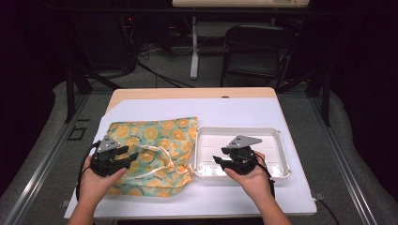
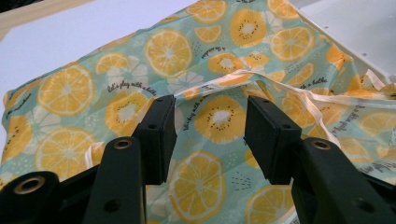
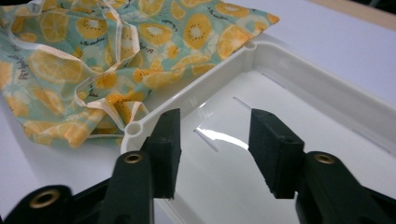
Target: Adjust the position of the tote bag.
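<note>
A teal drawstring bag (image 1: 155, 140) printed with orange slices lies flat on the left half of the table, its pale cord (image 1: 162, 159) looped on top. To its right sits an empty white plastic tray (image 1: 239, 130). My left gripper (image 1: 126, 153) hovers over the bag's near left part, jaws open; in the left gripper view the bag (image 2: 187, 60) lies under the open gripper (image 2: 210, 123). My right gripper (image 1: 220, 160) is open over the tray's near left part. The right gripper view shows that gripper (image 3: 212, 135) above the tray (image 3: 327, 93), with the bag (image 3: 70, 60) to the left.
A white sheet (image 1: 187, 110) covers the wooden table (image 1: 187, 93). Beyond the table stand a dark chair (image 1: 258, 47) and a white post (image 1: 194, 51). Bare sheet lies behind the bag and along the front edge.
</note>
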Demonstrator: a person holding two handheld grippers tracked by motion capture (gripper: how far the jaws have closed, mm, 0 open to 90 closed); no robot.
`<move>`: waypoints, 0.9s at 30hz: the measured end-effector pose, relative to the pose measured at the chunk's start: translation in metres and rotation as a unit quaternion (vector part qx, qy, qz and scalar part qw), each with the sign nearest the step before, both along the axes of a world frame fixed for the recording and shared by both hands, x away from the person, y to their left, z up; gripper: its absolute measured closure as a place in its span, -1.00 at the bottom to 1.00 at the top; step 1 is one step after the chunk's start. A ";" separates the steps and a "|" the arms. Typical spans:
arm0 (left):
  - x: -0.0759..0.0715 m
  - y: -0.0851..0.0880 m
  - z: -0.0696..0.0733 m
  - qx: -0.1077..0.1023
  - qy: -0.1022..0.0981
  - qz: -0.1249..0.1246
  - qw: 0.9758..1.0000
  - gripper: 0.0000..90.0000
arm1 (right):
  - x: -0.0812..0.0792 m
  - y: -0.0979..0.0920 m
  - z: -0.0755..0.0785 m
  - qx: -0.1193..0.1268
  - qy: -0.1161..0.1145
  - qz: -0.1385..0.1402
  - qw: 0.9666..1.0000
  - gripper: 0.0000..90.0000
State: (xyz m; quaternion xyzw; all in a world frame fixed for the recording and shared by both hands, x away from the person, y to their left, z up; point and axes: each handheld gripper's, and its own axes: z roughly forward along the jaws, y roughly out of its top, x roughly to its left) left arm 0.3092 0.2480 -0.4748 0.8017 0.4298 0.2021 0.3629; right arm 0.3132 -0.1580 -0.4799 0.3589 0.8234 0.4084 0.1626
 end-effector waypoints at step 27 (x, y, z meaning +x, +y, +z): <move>-0.021 0.015 0.000 -0.010 0.012 -0.009 1.000 0.22 | 0.002 0.048 -0.007 -0.042 0.008 0.088 0.995 0.42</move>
